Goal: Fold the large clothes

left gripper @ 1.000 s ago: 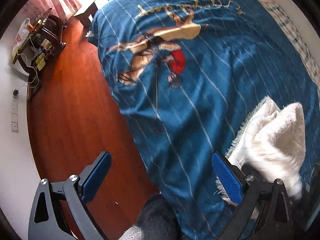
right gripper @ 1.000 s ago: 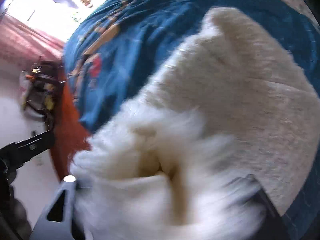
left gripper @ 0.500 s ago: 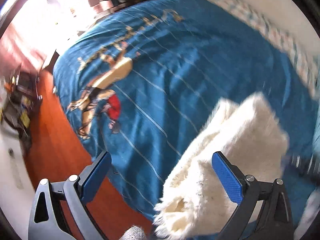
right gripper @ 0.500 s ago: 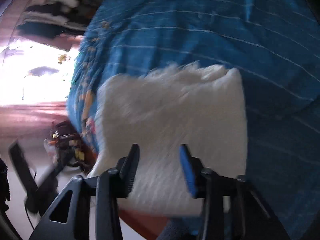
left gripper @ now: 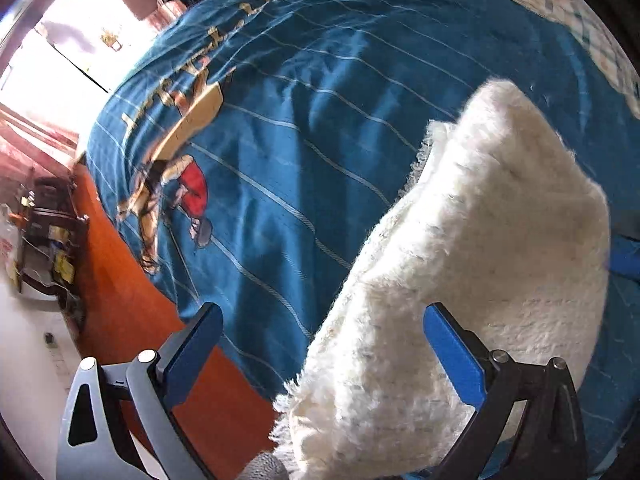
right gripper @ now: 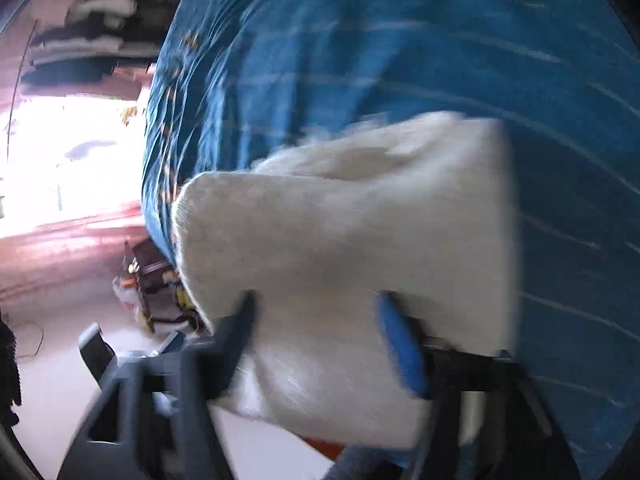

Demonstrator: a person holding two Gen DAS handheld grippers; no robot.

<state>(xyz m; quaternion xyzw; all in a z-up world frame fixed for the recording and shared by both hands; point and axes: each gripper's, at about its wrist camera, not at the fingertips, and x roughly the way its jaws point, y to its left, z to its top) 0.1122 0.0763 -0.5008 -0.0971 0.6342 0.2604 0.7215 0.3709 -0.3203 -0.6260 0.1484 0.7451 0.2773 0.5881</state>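
since a second ago both views have swung round a lot: the left gripper [left gripper: 320,356] was looking mostly at bare bedspread with the white fluffy garment [left gripper: 472,280] off to its right side, and now that garment fills the space right ahead of it and over its right finger. the right wrist view was jammed full of fur and has backed off, so the whole folded bundle [right gripper: 352,248] shows.

left gripper's fingers are wide apart, nothing between them, and the fleece looks to lie just past and behind the right blue pad [left gripper: 452,356]. right gripper [right gripper: 316,336] is blurry; its fingers are apart too, with the bundle just ahead of them. whether the tips are touching the fabric, i honestly can't tell.

the garment sits as a thick, roughly squared stack on the blue bed cover [left gripper: 320,120], near the edge closest to both grippers, with the wooden floor [left gripper: 132,300] below and to the left. my guess is it's kept near that edge so it stays in reach, and both grippers are open because the fold is basically done. could want a last squaring or pat-down.
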